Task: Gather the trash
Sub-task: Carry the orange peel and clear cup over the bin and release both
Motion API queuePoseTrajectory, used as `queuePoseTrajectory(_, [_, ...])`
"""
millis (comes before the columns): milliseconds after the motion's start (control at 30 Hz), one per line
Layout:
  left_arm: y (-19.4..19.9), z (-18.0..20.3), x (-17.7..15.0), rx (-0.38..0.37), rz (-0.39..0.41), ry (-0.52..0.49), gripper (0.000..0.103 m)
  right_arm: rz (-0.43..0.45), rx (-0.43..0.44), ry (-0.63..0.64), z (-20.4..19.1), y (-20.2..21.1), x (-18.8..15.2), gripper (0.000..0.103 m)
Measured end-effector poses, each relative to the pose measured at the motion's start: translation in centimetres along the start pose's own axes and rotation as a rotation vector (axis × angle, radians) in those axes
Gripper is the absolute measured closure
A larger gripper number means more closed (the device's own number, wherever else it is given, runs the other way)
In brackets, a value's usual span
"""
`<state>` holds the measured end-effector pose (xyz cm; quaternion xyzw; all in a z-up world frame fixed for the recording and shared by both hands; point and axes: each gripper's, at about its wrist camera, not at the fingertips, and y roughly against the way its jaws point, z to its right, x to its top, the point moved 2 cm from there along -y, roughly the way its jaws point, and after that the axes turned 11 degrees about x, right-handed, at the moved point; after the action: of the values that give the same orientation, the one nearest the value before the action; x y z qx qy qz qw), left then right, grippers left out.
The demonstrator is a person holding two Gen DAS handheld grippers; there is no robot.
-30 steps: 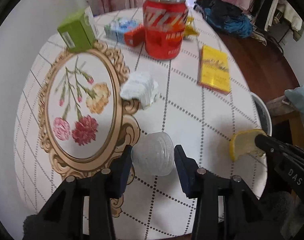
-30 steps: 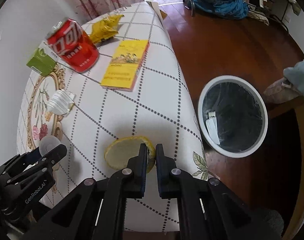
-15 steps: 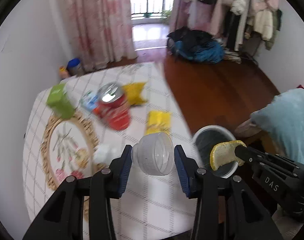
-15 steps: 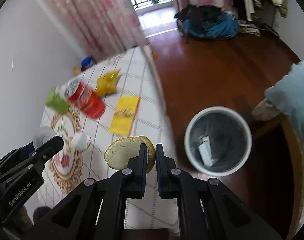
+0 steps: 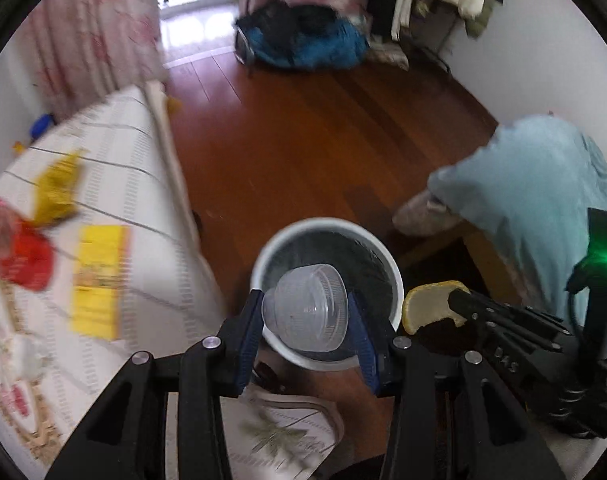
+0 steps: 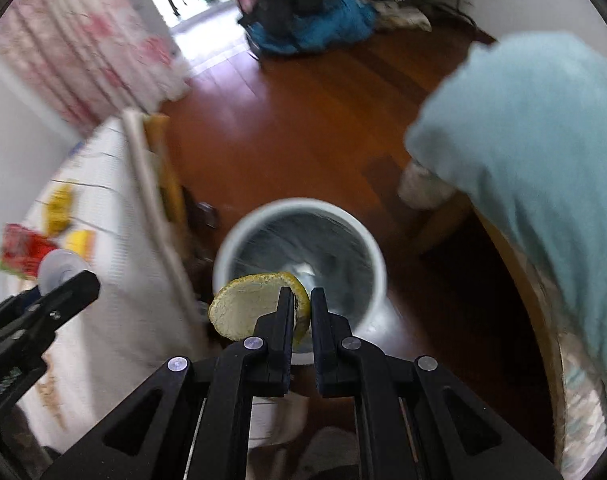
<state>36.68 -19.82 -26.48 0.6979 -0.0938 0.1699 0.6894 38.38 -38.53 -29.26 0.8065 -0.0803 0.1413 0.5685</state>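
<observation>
My left gripper (image 5: 306, 316) is shut on a clear plastic cup (image 5: 305, 311) and holds it over the white trash bin (image 5: 263, 258) on the wooden floor. My right gripper (image 6: 302, 308) is shut on a yellow citrus peel (image 6: 247, 304), held over the near rim of the bin (image 6: 377, 264). The peel (image 5: 427, 306) and the right gripper (image 5: 457, 296) show at the right of the left wrist view. The left gripper (image 6: 77, 286) with the cup (image 6: 59, 266) shows at the left of the right wrist view.
The table (image 5: 151, 248) with a checked white cloth is at the left. It bears a red can (image 5: 17, 252), a yellow booklet (image 5: 97, 276) and a yellow wrapper (image 5: 57, 192). A light blue cloth (image 5: 539, 196) covers furniture at the right. A blue bag (image 5: 303, 48) lies far back.
Both grippers have swung right from over the table to over the trash bin, still holding the cup and the peel. The bin is now close below both.
</observation>
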Motion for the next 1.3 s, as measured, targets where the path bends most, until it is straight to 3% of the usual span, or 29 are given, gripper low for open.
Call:
queuePoseTrajectory(233, [-6.8,3.1,0.9,-0.014,-0.115,-0.047,0.064,-0.108,-0.059,-0.013,5.0,-6.6,0.4,0.094])
queuePoseTrajectory(533, [-10.0,3.6,0.9,-0.017,-0.19,-0.027,0.06,-0.164,-0.046,0.019,7.1,-11.2,1.4,0.094])
queuePoseTrajectory(567, [-10.1,3.5,0.9,-0.005,-0.191,-0.027,0.048,-0.172,-0.047,0.022,7.1,-11.7,1.5,0.094])
queuePoseTrajectory(600, [-10.1,3.4,1.0,0.009,-0.187,-0.025,0.025,-0.182,-0.048,0.026,7.2,-12.0,1.5,0.094])
queuePoseTrajectory(633, [-10.1,3.3,0.9,0.02,-0.178,-0.027,0.015,-0.19,-0.054,0.028,7.2,-12.2,1.5,0.092])
queuePoseTrajectory(667, [-9.9,3.3,0.8,0.036,-0.168,-0.031,0.01,-0.197,-0.064,0.029,7.2,-12.4,1.5,0.081])
queuePoseTrajectory(700, [-9.8,3.2,0.7,0.052,-0.164,-0.034,0.009,-0.202,-0.071,0.026,7.3,-12.5,1.4,0.05])
queuePoseTrajectory(733, [-9.5,3.1,0.6,0.067,-0.163,-0.033,0.009,-0.202,-0.077,0.02,7.1,-12.5,1.2,0.03])
queuePoseTrajectory(767, [-9.3,2.9,0.5,0.073,-0.158,-0.029,0.009,-0.201,-0.076,0.016,7.1,-12.5,1.1,0.0])
queuePoseTrajectory(1000, [-7.3,2.3,0.3,0.122,-0.11,-0.026,0.009,-0.201,-0.11,0.034,6.1,-10.7,-0.1,0.0])
queuePoseTrajectory(1300, [-3.2,1.3,0.0,0.194,-0.048,-0.016,0.009,-0.138,-0.114,0.059,4.3,-6.1,-0.2,0.0])
